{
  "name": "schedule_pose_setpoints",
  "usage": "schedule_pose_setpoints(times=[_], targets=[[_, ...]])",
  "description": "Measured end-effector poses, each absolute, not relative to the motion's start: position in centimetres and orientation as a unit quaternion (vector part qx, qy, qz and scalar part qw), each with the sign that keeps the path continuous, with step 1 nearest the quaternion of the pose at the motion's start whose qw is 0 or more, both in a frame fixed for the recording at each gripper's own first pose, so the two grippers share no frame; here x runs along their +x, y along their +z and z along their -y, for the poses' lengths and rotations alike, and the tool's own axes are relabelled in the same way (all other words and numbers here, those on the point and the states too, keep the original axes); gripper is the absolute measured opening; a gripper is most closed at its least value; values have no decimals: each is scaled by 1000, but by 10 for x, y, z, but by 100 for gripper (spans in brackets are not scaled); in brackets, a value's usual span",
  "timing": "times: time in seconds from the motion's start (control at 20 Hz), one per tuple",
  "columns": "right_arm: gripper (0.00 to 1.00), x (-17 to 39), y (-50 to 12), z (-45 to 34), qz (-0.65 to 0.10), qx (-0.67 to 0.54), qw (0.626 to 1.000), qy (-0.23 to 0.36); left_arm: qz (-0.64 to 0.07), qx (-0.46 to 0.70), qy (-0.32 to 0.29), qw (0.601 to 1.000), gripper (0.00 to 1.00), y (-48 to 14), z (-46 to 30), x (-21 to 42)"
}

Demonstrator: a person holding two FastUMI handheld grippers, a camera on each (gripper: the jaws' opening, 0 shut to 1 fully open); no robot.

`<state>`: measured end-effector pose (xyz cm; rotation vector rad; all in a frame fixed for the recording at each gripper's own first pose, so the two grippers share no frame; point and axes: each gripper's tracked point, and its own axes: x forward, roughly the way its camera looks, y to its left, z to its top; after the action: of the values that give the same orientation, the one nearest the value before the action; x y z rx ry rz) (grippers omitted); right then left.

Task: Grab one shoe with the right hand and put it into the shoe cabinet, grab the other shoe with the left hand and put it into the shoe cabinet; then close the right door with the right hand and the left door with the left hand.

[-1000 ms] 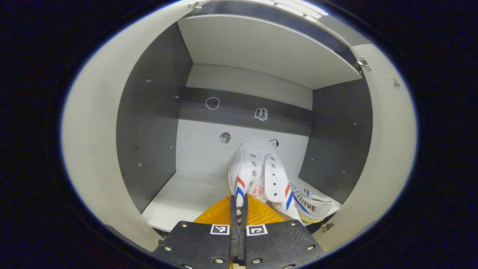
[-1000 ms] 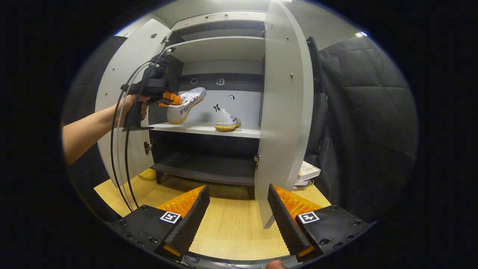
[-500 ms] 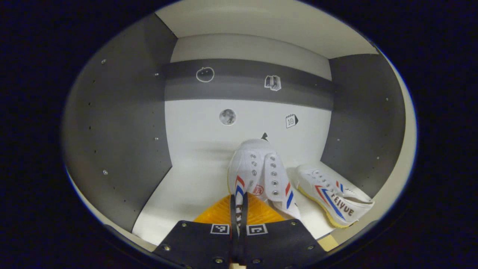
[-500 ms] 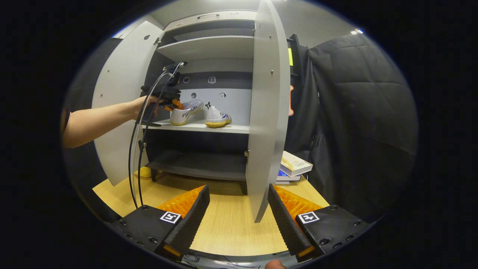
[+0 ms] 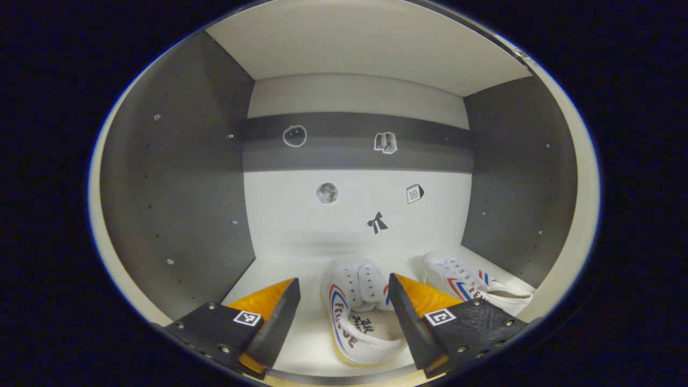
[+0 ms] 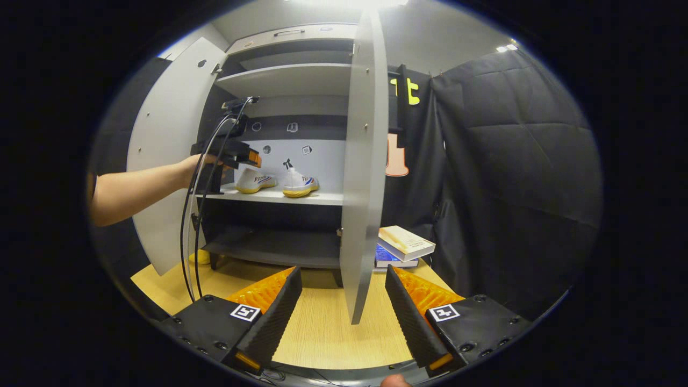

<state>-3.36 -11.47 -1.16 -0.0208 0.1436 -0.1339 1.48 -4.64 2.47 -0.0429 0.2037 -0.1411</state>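
Observation:
Two white shoes with red and blue stripes lie on the cabinet's middle shelf (image 5: 279, 271). One shoe (image 5: 357, 312) rests between the spread fingers of my left gripper (image 5: 344, 301), which is open and does not press on it. The other shoe (image 5: 473, 282) lies to its right by the side wall. In the right gripper view both shoes (image 6: 257, 180) (image 6: 300, 183) sit on the shelf, with the left gripper (image 6: 228, 153) held by a hand in front of them. My right gripper (image 6: 341, 306) is open over the floor, facing the edge of the right door (image 6: 363, 161).
The left door (image 6: 161, 156) stands wide open. Books (image 6: 403, 244) are stacked on the wooden floor (image 6: 322, 328) to the right of the cabinet. Cables hang from the left gripper down to the floor. A lower shelf (image 6: 274, 247) lies beneath the shoes.
The left gripper has opened and let go of the shoe, which now rests on the shelf. The right gripper has shifted so the right door appears more edge-on.

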Motion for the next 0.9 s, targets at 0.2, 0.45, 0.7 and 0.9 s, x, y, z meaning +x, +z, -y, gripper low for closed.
schedule_pose_setpoints(times=[0.2,0.45,0.7,0.9], targets=[[98,-38,13,144,-51,9,993,-102,-72,-62,-82,992,94,36,55,-33],[96,-41,48,186,-19,16,988,-151,-40,-74,-93,992,93,51,48,-97],[98,-41,83,227,11,26,981,-193,-9,-55,-105,993,93,73,47,-151],[96,-30,100,247,13,50,975,-214,-3,-75,-119,990,94,79,45,-197]])
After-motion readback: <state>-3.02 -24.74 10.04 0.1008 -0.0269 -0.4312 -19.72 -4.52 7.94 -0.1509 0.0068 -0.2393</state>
